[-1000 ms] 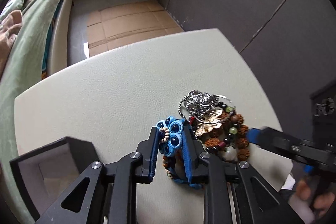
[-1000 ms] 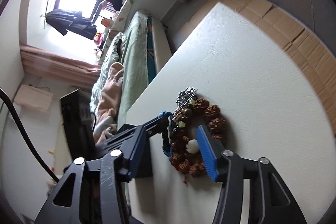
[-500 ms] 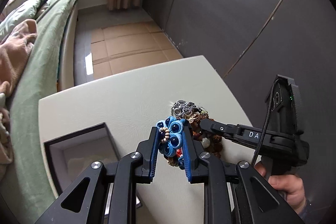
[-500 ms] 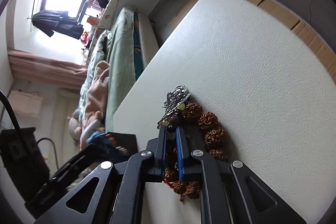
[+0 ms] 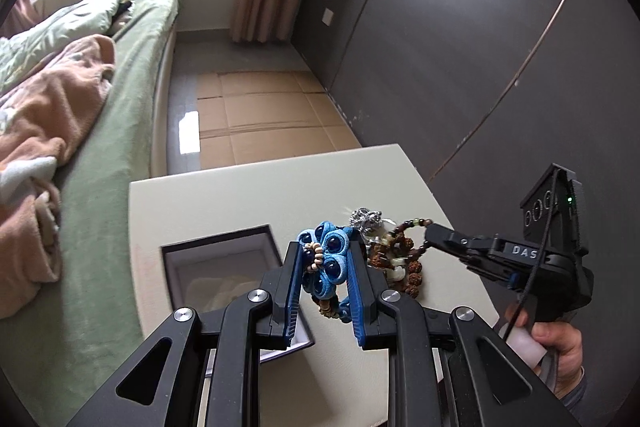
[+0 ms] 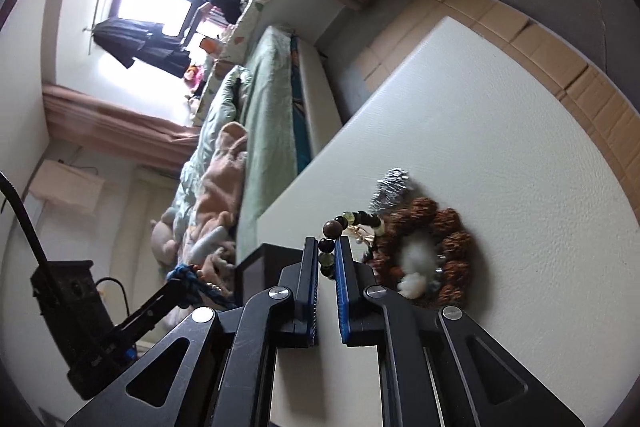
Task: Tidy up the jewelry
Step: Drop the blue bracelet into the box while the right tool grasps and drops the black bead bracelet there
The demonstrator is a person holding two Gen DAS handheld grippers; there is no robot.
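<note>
From the left wrist view, the left tool (image 5: 325,269) is clenched on a blue fabric bracelet (image 5: 326,259), lifted above the cream surface (image 5: 240,203). Under its left finger an open black box (image 5: 224,267) stands on the surface. Left of it is a green bed (image 5: 120,131); ahead are cardboard sheets (image 5: 268,119) on the floor, a curtain and dark wall panels. To the right, the right tool (image 5: 430,231) shows the letters "DAS".

From the right wrist view, the right tool (image 6: 327,259) is clenched on a dark bead strand (image 6: 340,227). Just right of it, a brown seed bracelet (image 6: 444,227) lies on the surface (image 6: 500,131), a silver piece (image 6: 390,185) beyond it.
</note>
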